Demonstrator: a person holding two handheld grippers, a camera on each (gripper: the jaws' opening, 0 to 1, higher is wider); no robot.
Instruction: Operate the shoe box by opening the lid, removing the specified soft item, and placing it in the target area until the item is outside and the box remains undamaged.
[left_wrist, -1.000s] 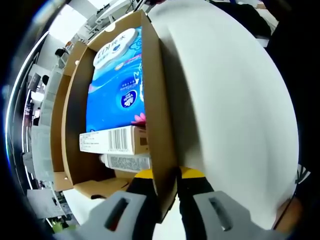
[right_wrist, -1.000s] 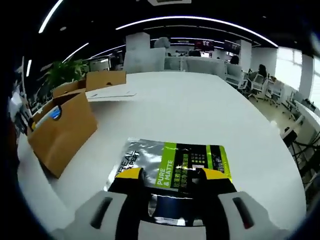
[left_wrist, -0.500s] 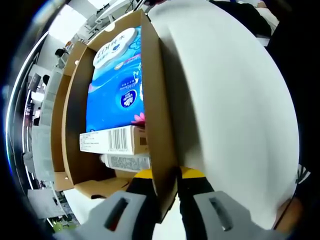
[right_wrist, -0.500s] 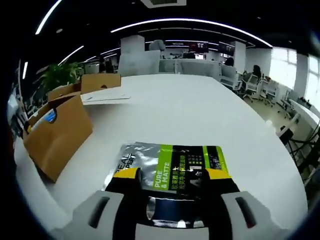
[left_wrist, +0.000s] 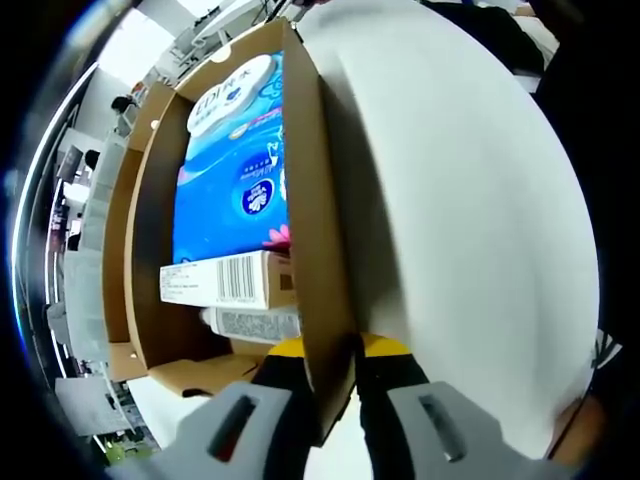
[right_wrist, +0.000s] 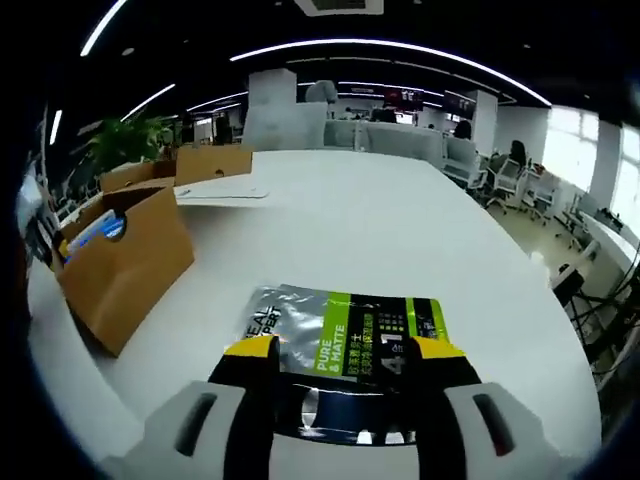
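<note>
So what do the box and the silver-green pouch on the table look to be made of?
The shoe box looks like plain brown cardboard: matte, unprinted walls with a raw cut edge where the left gripper clamps one. The pouch looks like foil-lined plastic film: glossy silver with creases that catch the light and a printed green band, though the lining is a guess.

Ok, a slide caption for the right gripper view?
Open right tongs straddle a silver-and-green foil pouch on the white table, brown cardboard box alongside.
</note>
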